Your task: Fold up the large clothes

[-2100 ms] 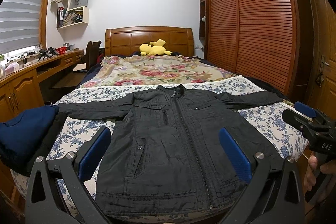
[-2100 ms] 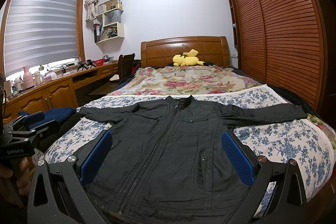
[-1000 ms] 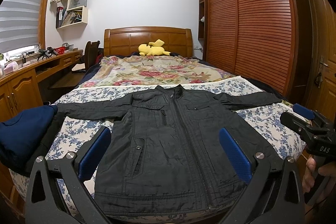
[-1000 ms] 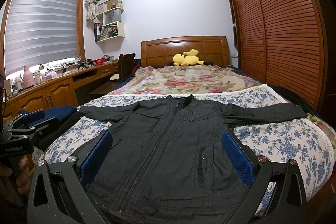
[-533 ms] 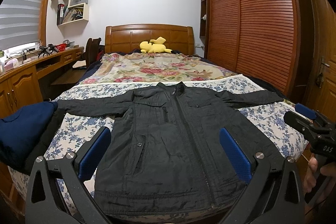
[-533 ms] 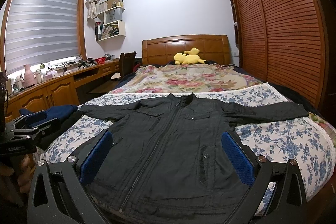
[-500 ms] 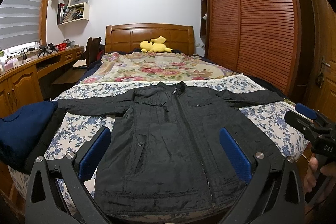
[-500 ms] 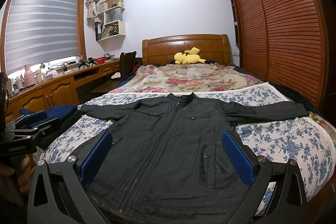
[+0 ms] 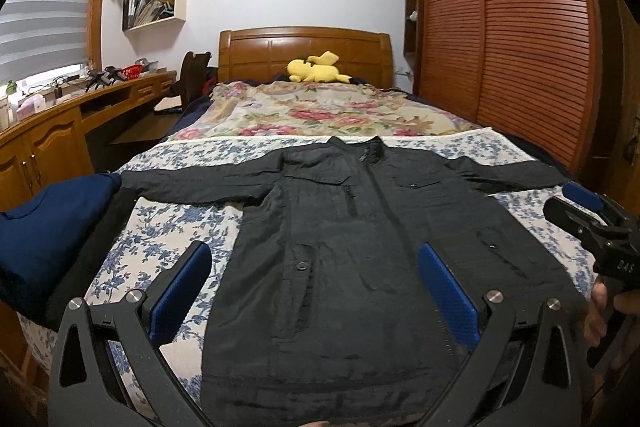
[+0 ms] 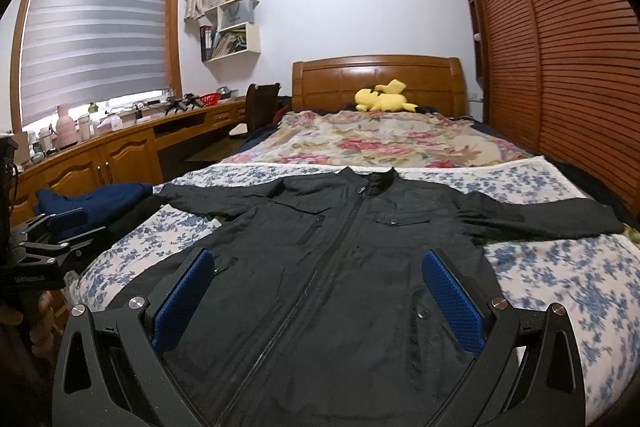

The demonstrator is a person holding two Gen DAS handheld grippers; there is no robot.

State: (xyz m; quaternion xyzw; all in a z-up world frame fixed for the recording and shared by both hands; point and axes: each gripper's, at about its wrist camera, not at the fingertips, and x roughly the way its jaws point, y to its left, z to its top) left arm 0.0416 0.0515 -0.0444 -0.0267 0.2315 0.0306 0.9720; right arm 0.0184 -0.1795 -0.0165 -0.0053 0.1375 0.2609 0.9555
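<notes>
A black zip jacket (image 9: pixel 360 247) lies flat, front up, on the blue-flowered sheet (image 9: pixel 168 227) at the foot of the bed, both sleeves spread sideways. It also shows in the right wrist view (image 10: pixel 344 267). My left gripper (image 9: pixel 314 287) is open and empty, held above the jacket's lower left half. My right gripper (image 10: pixel 316 291) is open and empty, above the jacket's lower middle. The right gripper also shows at the right edge of the left wrist view (image 9: pixel 592 223); the left gripper shows at the left edge of the right wrist view (image 10: pixel 48 239).
A dark blue garment (image 9: pixel 44 227) lies on the bed's left corner. A floral quilt (image 9: pixel 320 115) and a yellow plush toy (image 9: pixel 316 67) lie farther up the bed. A wooden desk (image 9: pixel 48 131) runs along the left; a slatted wardrobe (image 9: pixel 520 39) stands on the right.
Both grippers have tilted down and moved slightly forward over the jacket. Their jaws have stayed open. The jacket has not moved.
</notes>
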